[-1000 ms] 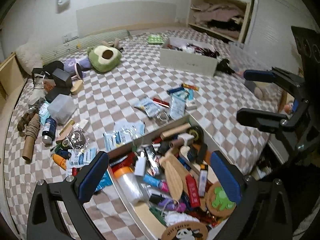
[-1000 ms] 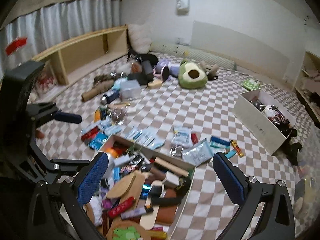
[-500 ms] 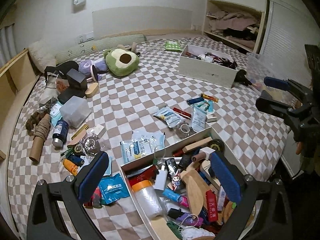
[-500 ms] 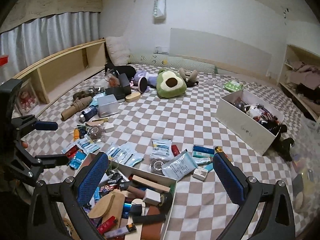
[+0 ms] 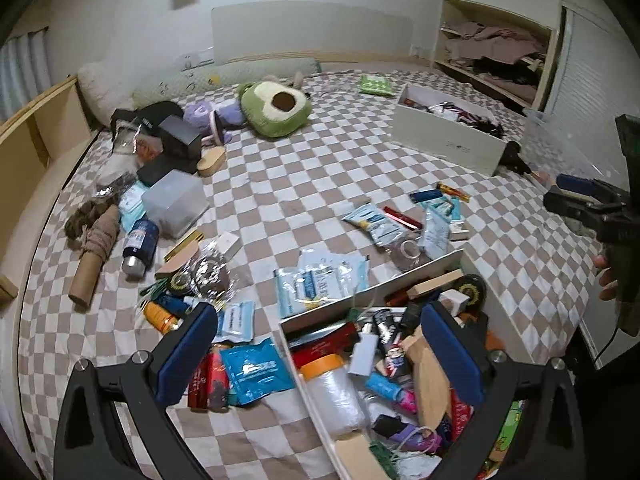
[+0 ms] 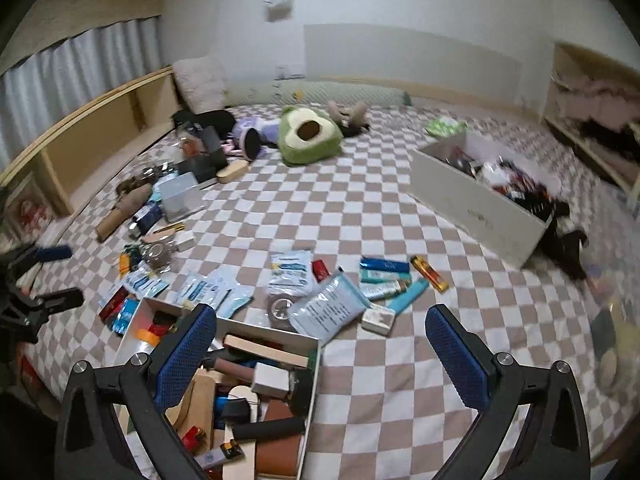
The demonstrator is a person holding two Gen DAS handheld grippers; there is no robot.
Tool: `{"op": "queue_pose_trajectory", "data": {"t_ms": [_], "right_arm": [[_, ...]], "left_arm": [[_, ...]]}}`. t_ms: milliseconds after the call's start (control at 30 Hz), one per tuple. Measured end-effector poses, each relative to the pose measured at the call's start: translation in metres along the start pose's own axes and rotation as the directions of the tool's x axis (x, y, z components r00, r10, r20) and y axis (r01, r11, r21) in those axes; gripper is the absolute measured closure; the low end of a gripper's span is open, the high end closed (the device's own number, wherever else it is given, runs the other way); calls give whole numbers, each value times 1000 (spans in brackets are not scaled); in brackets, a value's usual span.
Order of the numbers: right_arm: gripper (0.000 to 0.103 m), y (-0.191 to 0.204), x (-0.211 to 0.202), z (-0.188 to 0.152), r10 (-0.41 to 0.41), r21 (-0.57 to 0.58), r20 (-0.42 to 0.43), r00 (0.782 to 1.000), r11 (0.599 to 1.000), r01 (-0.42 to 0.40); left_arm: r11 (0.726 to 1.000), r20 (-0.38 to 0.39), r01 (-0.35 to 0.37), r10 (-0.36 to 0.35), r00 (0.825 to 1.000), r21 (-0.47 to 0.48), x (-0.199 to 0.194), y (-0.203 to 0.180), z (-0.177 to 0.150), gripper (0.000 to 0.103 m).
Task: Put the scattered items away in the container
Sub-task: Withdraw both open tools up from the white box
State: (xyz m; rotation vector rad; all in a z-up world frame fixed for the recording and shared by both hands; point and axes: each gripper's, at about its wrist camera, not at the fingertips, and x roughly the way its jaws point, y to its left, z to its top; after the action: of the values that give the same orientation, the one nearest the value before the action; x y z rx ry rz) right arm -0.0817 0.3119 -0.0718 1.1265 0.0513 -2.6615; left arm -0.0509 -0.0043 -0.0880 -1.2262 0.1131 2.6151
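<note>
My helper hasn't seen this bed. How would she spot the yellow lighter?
Start at the long white box on the checkered bedspread. Just in front of it lies a cluster of tubes and lighters; the yellow lighter is the outermost piece, nearest the box, and the only yellow one.

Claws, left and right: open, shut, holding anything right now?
Left claw: open, holding nothing, above the near box.
Right claw: open, holding nothing, over the checkered bedspread.

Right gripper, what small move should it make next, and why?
Probably ease the right gripper forward and down toward the small white box just past the container's rim. Both grippers are open and empty, and that box lies loose on the checkered bedspread between its fingers.
</note>
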Motion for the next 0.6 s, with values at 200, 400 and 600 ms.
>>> {"op": "queue_pose_trajectory", "data": {"t_ms": [200, 400, 600], "right_arm": [[0, -27, 15, 4, -57, 66, -43, 997, 996, 60], [0, -46, 31, 1, -65, 101, -135, 989, 992, 79], [0, -47, 53, -8, -31, 139, -270, 962, 988, 71]], "left_arm": [[998, -23, -26, 24, 999, -60, 8, 23, -6, 1], [994, -55, -59, 55, 997, -89, 18, 40, -12, 1], [984, -80, -38, 25, 997, -175, 22, 57, -12, 2]]}}
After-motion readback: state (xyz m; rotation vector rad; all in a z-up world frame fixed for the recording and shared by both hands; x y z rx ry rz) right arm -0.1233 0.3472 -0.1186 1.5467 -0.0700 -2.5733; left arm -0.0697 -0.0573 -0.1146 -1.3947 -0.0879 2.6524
